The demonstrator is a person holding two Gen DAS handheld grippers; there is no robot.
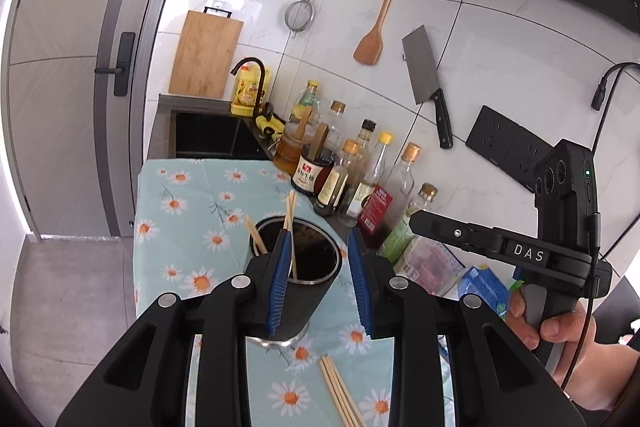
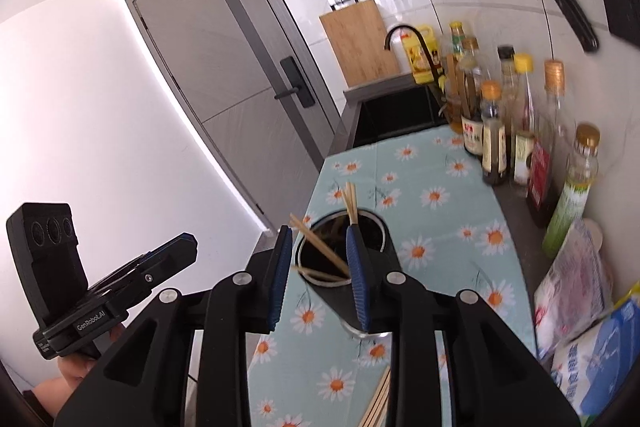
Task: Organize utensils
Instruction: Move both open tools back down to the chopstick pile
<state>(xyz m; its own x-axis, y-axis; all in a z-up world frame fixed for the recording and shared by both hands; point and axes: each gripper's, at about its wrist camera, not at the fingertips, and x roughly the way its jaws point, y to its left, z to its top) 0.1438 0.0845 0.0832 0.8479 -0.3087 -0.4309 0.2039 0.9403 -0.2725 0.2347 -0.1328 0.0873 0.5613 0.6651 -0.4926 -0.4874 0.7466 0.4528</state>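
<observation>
Left wrist view, chopstick holder (image 1: 298,267) beyond both grippers' parted, empty jaws, loose chopsticks (image 1: 340,393) below

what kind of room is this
Most likely a home kitchen: a sink with a black tap, a cleaver and wooden spatula hanging on the tiled wall, and sauce bottles lined along the counter.

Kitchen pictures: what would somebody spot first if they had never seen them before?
Probably the black chopstick holder standing on the daisy tablecloth, with a few wooden chopsticks poking out of it. Right behind it on the counter is a crowd of sauce and oil bottles. On the white tiled wall above hang a big cleaver and a wooden spatula.
</observation>
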